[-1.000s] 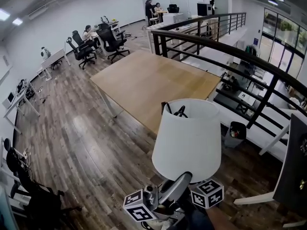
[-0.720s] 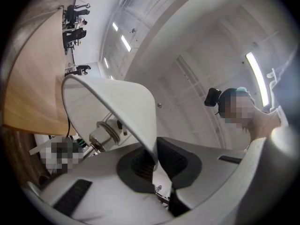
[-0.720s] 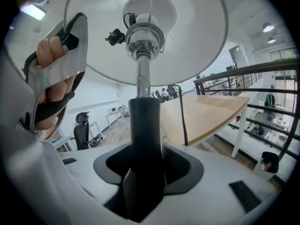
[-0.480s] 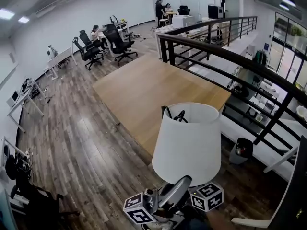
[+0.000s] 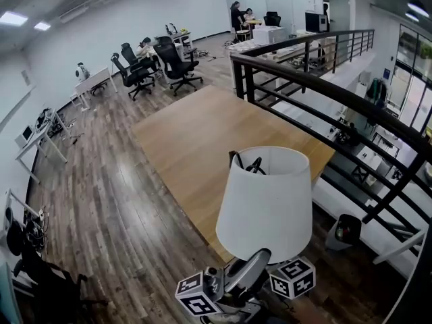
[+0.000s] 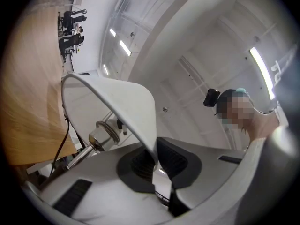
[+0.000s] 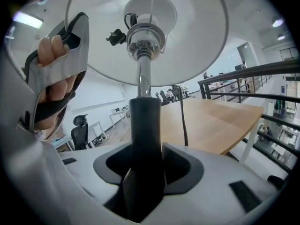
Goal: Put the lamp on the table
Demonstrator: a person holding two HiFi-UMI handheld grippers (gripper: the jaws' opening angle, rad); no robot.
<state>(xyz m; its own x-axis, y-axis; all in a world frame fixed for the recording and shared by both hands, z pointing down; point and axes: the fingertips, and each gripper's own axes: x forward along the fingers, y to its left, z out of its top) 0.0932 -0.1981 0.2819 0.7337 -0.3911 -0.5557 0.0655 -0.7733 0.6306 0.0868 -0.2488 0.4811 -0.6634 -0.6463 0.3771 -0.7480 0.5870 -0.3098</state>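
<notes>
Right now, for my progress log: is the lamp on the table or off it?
Off it. The right gripper clamps the lamp by its stem, the left gripper pinches its shade; the table lies ahead.

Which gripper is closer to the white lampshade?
Left. The left gripper pinches the lampshade at its lower rim; the right gripper clamps the black stem below it.

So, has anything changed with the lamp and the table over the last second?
The white lamp with a conical shade has been carried closer to the light wooden table; in the head view it now overlaps the table's near edge. Nothing was taken hold of or let go. The left gripper stays clamped on the shade rim, and the right gripper on the black stem.
</notes>
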